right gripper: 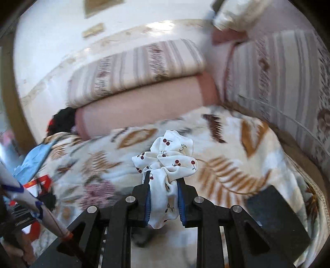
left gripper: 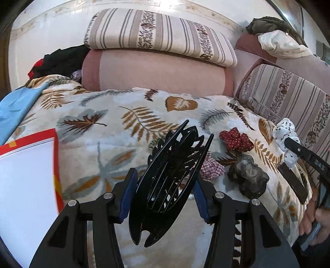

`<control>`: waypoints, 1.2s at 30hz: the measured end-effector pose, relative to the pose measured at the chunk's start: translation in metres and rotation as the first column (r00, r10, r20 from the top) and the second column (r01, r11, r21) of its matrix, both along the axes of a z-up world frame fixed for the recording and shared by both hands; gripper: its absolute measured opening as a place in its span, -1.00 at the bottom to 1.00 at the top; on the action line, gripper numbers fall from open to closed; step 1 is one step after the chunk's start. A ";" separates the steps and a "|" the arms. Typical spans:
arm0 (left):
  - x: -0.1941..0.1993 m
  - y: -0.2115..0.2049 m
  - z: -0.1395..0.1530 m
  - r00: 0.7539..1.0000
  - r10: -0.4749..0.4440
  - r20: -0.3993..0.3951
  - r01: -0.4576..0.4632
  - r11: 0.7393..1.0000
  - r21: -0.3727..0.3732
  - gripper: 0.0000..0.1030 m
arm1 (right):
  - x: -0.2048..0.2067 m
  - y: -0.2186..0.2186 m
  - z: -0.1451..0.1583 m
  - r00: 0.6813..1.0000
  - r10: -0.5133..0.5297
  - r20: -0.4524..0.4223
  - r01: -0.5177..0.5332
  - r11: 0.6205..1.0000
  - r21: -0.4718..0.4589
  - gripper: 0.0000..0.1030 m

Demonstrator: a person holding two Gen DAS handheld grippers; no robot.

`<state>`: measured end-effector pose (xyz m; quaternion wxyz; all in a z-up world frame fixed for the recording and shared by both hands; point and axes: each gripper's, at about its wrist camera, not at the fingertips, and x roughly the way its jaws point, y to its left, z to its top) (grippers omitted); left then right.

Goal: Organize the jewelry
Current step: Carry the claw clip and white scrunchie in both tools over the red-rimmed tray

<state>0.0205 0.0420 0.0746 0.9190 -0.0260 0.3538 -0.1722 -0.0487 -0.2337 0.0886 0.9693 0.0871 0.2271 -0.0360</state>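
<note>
Left gripper (left gripper: 165, 185) clamps a black hair claw (left gripper: 169, 177) above the leaf-print blanket (left gripper: 92, 148); right gripper (right gripper: 164, 198), raised, pinches a cherry-print scrunchie (right gripper: 167, 160). Only the left view shows the red bow (left gripper: 236, 139).

Hair claw (left gripper: 171, 177) between left tongs (left gripper: 164, 198); scrunchies (left gripper: 236, 140) right of it (on blanket (left gripper: 107, 134)); box (left gripper: 24, 185) left.

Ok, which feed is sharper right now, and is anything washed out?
Left wrist view is sharp: the black hair clip and leaf blanket read clearly. Right wrist view has a motion-smeared background; only the cherry scrunchie in the jaws stays crisp. Glare whitens the wall up top in both.
</note>
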 end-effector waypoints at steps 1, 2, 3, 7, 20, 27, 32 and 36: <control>-0.001 0.002 0.001 1.000 0.004 -0.001 -0.004 1.000 0.001 0.00 | -0.001 0.008 0.000 1.000 0.021 0.005 -0.021 1.000 -0.009 -0.55; -0.002 0.005 0.002 1.000 0.012 0.001 -0.012 1.000 0.002 0.00 | -0.003 0.016 0.001 0.999 0.046 0.009 -0.046 0.999 -0.019 -0.55; -0.003 0.007 0.004 1.000 0.019 0.005 -0.019 1.000 0.001 0.00 | -0.005 0.028 0.001 0.997 0.077 0.011 -0.077 0.997 -0.023 -0.55; -0.010 0.019 0.013 0.999 0.046 0.025 -0.046 0.999 -0.004 0.00 | -0.008 0.058 -0.003 0.987 0.162 -0.012 -0.162 0.987 -0.018 -0.55; -0.030 0.094 0.048 0.976 0.203 0.076 -0.200 0.979 -0.049 0.00 | -0.012 0.162 0.008 0.930 0.360 -0.072 -0.360 0.933 0.012 -0.55; -0.024 0.160 0.061 0.925 0.365 0.107 -0.365 0.931 -0.021 0.00 | 0.011 0.217 0.024 0.893 0.436 -0.107 -0.437 0.899 0.019 -0.55; -0.012 0.207 0.056 0.871 0.481 0.104 -0.485 0.874 0.023 0.00 | 0.037 0.264 0.029 0.859 0.491 -0.141 -0.494 0.869 0.016 -0.55; 0.009 0.251 0.041 0.830 0.556 0.036 -0.557 0.830 0.031 0.00 | 0.063 0.301 0.026 0.823 0.535 -0.191 -0.539 0.842 0.037 -0.55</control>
